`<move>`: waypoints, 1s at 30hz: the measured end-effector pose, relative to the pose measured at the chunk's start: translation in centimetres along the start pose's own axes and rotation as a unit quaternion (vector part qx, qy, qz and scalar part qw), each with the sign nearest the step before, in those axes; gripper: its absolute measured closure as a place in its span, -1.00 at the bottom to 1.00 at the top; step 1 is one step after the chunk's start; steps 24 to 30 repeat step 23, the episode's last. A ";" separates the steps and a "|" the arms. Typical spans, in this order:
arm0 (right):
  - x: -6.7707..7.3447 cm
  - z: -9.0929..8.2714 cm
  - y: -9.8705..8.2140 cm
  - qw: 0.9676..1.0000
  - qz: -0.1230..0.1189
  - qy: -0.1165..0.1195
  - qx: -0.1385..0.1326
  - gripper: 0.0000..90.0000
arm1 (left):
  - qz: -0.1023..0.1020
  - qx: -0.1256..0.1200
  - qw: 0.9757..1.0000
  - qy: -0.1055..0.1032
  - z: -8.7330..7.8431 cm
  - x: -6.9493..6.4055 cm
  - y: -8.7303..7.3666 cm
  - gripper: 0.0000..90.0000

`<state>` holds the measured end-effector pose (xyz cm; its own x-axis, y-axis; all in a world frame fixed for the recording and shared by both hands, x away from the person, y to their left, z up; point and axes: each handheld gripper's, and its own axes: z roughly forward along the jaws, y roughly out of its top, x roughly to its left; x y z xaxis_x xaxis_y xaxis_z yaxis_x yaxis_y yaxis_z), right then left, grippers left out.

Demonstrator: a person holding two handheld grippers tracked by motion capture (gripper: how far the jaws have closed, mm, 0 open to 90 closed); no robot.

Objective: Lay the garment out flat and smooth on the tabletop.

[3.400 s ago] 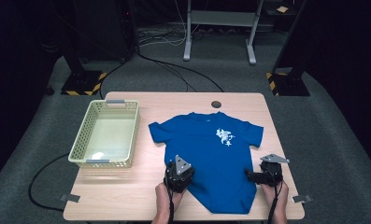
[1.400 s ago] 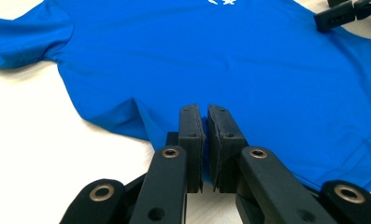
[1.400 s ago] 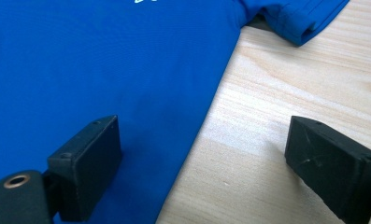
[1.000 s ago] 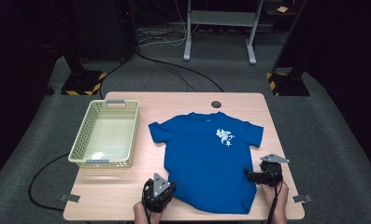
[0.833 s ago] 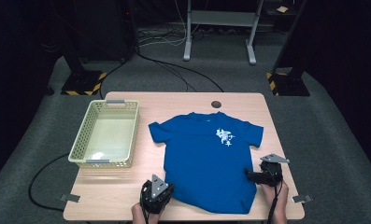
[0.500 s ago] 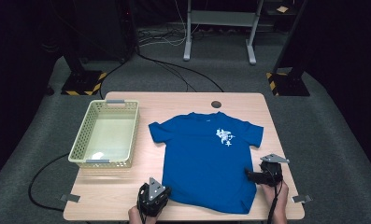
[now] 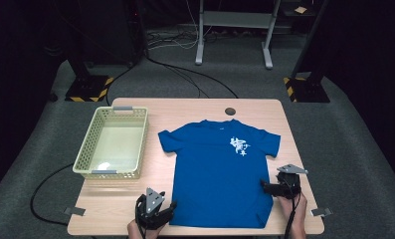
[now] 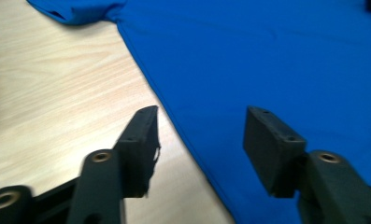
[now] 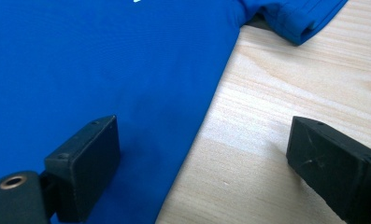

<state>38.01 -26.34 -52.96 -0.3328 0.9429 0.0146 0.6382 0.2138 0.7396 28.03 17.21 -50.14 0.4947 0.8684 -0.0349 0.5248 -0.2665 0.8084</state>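
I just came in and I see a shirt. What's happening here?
A person holds a gripper in each hand over a blue T-shirt lying flat on the table. The left gripper has just been opening its jaws at the shirt's bottom corner. The right gripper is open at the other edge.

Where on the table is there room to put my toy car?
Bare wood lies between the basket and the T-shirt, along the far edge, and in front of the basket. The near edge is crowded by both grippers.

Matt blue cloth T-shirt [image 7: 220,174] on smooth pale wood table [image 7: 135,199]
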 end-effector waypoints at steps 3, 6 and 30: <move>0.0 0.0 0.0 1.000 -0.001 0.000 0.000 -0.80 | 0.009 0.028 1.000 -0.004 2.0 0.1 0.0 -0.18; 0.0 -0.1 -0.1 1.000 0.001 -0.003 0.003 -0.86 | 0.025 0.049 0.998 -0.001 3.1 -0.1 -0.6 -0.29; -1.3 -1.6 -1.5 1.000 0.014 0.016 0.000 -1.00 | 0.012 0.039 0.999 0.009 3.5 0.2 -1.4 -0.56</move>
